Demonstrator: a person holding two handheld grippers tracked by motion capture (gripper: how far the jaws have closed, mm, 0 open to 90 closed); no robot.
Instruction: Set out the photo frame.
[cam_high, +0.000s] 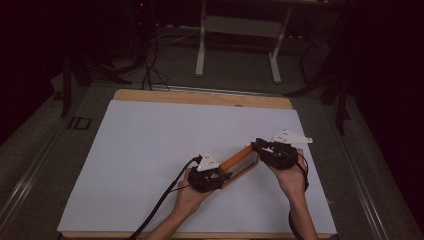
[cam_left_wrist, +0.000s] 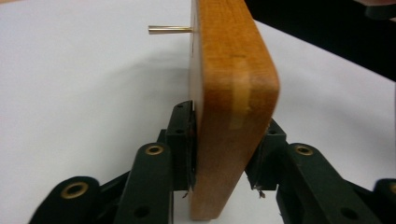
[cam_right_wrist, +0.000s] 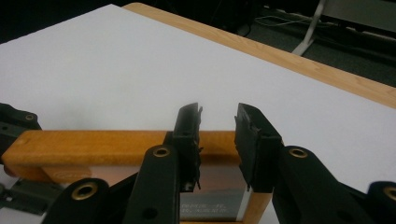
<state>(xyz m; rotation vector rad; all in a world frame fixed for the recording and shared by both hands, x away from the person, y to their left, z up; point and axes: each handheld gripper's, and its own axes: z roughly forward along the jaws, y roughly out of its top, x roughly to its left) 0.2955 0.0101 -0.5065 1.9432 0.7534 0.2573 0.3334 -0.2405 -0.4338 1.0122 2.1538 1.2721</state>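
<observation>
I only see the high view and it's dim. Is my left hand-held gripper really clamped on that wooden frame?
Observer: Yes, the left hand-held gripper has a jaw pressed on each face of the wooden frame.
Operator: And the right one?
Observer: The right hand-held gripper is open, a gap between its jaws, the frame's rail just beyond.
Operator: Anything sticking out?
Observer: A thin brass pin juts from the frame's face.

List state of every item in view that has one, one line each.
Wooden frame: on the white sheet, held at one end, edge up between the jaws.
Left hand-held gripper: shut on the wooden frame.
Right hand-held gripper: open, jaws over the frame's top edge, not clamping.
Metal pin: sticks out sideways from the frame's face.
White sheet: flat on the table.
</observation>
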